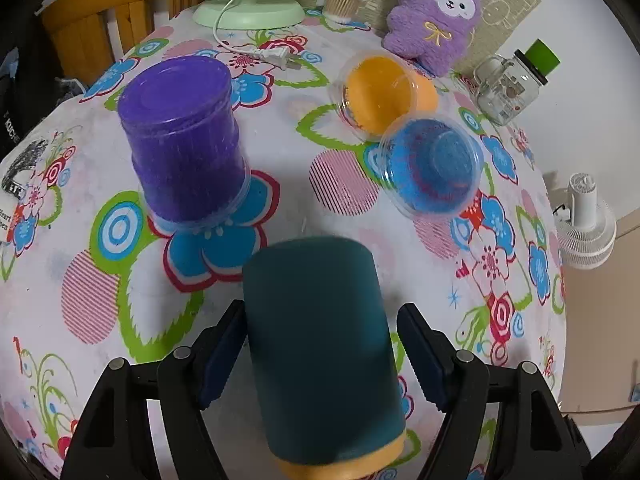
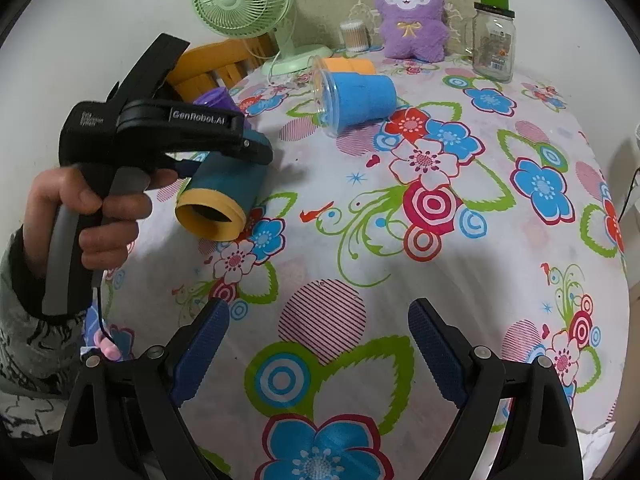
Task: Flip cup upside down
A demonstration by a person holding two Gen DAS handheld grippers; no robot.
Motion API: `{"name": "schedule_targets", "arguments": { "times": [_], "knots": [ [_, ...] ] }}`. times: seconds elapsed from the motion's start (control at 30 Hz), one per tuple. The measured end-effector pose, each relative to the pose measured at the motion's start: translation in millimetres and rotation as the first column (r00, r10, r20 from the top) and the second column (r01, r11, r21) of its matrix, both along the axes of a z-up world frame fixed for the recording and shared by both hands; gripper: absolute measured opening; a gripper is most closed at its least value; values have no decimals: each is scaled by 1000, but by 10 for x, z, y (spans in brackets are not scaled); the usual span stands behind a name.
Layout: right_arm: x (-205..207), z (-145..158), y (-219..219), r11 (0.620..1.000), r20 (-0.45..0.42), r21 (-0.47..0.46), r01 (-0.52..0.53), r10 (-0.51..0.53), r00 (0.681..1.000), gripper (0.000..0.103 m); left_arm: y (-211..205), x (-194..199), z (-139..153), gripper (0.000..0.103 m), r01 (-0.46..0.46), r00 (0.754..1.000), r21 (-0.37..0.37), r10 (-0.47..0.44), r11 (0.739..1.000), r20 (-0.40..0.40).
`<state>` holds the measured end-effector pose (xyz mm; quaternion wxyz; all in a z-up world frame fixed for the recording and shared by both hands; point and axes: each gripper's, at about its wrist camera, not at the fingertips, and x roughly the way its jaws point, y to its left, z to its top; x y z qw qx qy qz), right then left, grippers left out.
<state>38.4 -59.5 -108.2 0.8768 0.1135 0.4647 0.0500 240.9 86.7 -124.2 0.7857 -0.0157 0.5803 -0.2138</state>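
Note:
A dark teal cup with a yellow rim (image 1: pixel 320 344) lies between the fingers of my left gripper (image 1: pixel 320 356), base pointing away. The left finger touches it; a gap shows at the right finger, so the jaws stand open around it. From the right wrist view the teal cup (image 2: pixel 224 188) is tilted, mouth toward the camera, under the left gripper (image 2: pixel 224 148). A purple cup (image 1: pixel 184 136) stands upside down on the table. A blue cup (image 1: pixel 432 164) and an orange cup (image 1: pixel 380 88) lie on their sides. My right gripper (image 2: pixel 320 344) is open and empty above the tablecloth.
A floral tablecloth (image 2: pixel 440 240) covers the table. At the back stand a green fan (image 2: pixel 244 0), a purple plush toy (image 2: pixel 412 16), a glass jar with a green lid (image 2: pixel 494 40) and a cotton swab tub (image 2: pixel 354 36). A white fan (image 1: pixel 584 224) sits beyond the right edge.

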Motion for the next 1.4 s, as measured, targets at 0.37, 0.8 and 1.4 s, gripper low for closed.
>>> {"name": "schedule_targets", "arguments": {
  "times": [0.37, 0.8, 1.4],
  "knots": [
    [173, 58, -176, 978, 34, -116, 172, -169, 985, 93, 6, 138, 27, 71, -26, 999, 24, 25, 999, 32],
    [169, 140, -370, 926, 83, -206, 317, -306, 948, 93, 27, 39, 146, 70, -35, 994, 23, 32, 999, 103],
    [7, 301, -159, 928, 137, -236, 289, -263, 955, 93, 154, -694, 762, 68, 7, 948, -29, 3, 1000, 317]
  ]
}}
